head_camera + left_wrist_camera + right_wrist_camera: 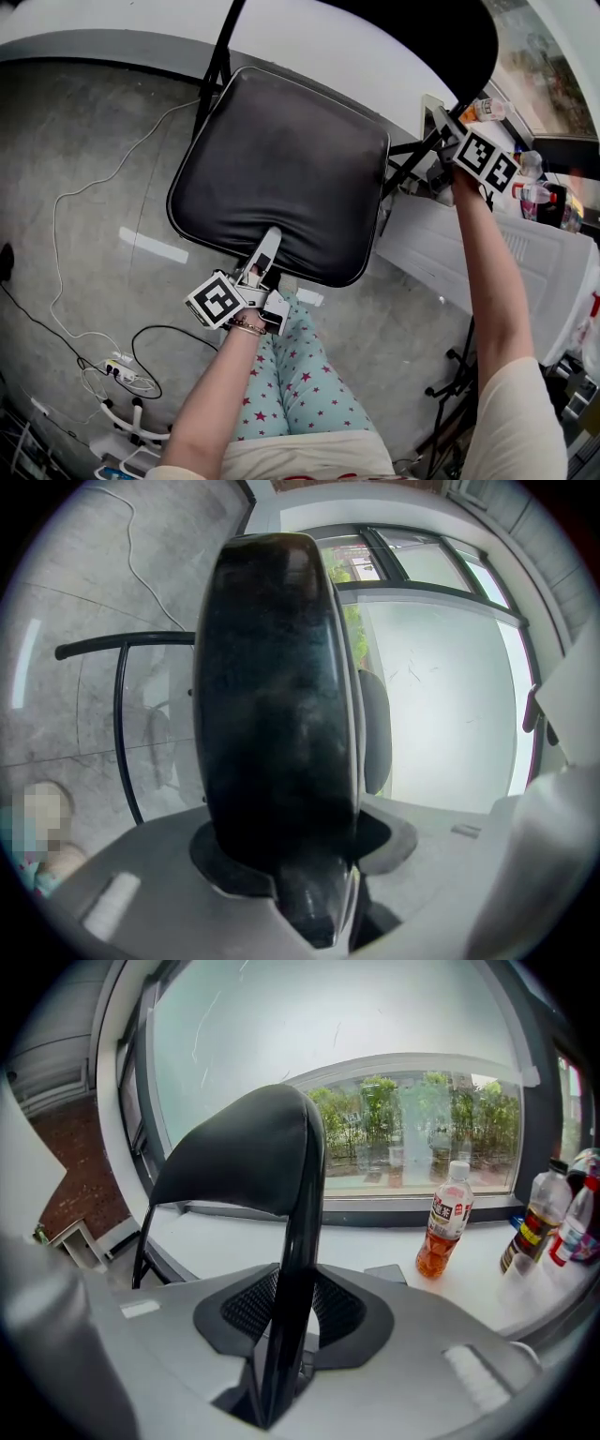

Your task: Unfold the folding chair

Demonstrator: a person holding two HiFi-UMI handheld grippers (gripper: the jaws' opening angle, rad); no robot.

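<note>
Knees (286,375): right behind the left fingers, under the seat's front lip. If the seat drops suddenly, I'd expect it to land on them.
Left gripper (265,255): shut on the front edge of the seat (281,169), with the padded lip filling the gap between its fingers.
Seat: lies nearly flat and spreads away from the left fingers. The folding chair (309,141) looks close to open, though I can't tell whether it has locked.
Slip risk: the lip is soft and rounded. A hard push down could slide the fingers off and let the seat flip back up.
Cable (75,202): on the floor, well off to the left of the left fingers. A chair foot dragged that way could pin it.
Right gripper (448,131): closed on the black frame tube (298,1241), just below the backrest (244,1157).
Tube risk: it's smooth, round and thin. It could turn between the fingers, and the chair would then lean sideways.
Pinch risk: crossing frame bars sit just beside the right fingers and could trap a finger as they close up.
Bottle (448,1222): on the sill beyond the right fingers, to the tube's right. A backrest shoved too far could topple it.
</note>
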